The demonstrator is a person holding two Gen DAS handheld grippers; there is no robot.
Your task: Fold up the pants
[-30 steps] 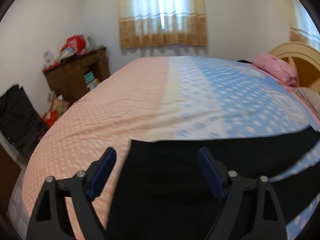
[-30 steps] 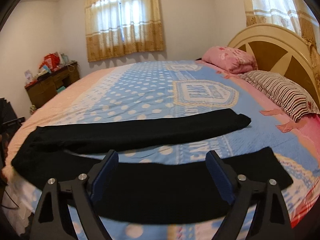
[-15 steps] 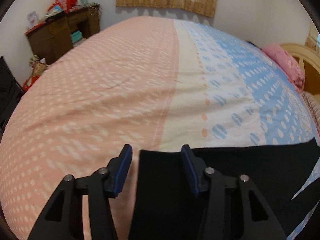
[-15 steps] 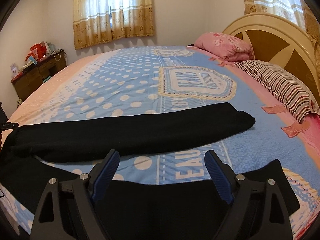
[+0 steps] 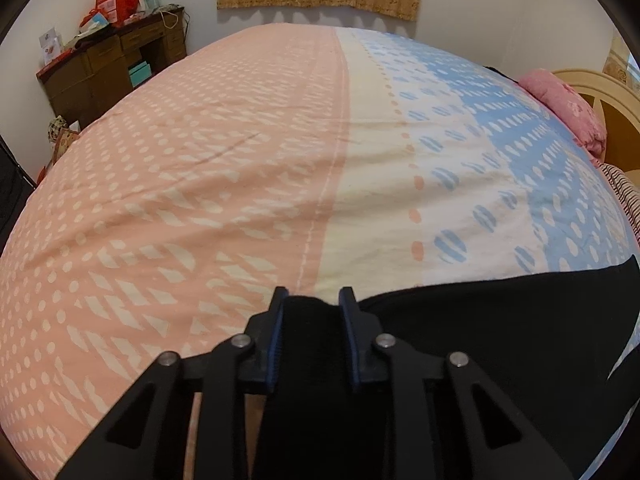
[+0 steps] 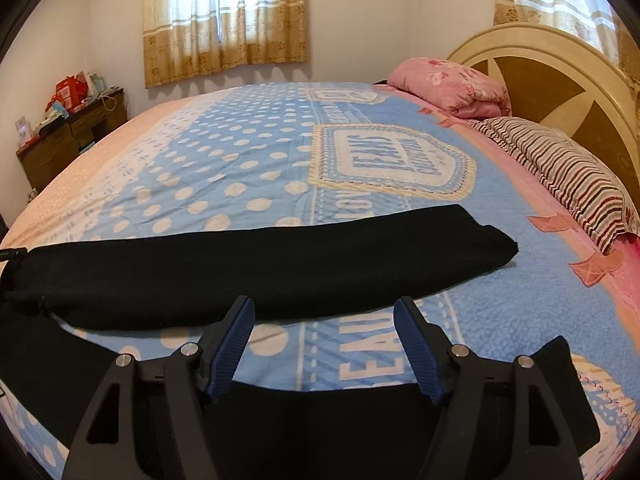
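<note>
Black pants (image 6: 280, 256) lie spread across the bed with the two legs apart; the far leg runs left to right and the near leg (image 6: 360, 420) lies under my right gripper. In the left wrist view the pants' end (image 5: 500, 340) lies at the lower right. My left gripper (image 5: 313, 294) is closing, and its blue pads pinch a bunched corner of that black fabric. My right gripper (image 6: 324, 304) hangs over the near leg's far edge. Its jaws are closing but stand wide, and the pads touch no cloth.
The bed (image 5: 240, 160) has a pink, white and blue patterned sheet. A pink pillow (image 6: 448, 84) and a striped pillow (image 6: 560, 168) lie by the headboard (image 6: 560, 68) at the right. A cluttered wooden desk (image 5: 108, 64) stands against the far left wall.
My left gripper came down onto the pants' corner and its jaws narrowed until the fabric bunched between them. My right gripper moved forward over the near leg and its jaws narrowed a little.
</note>
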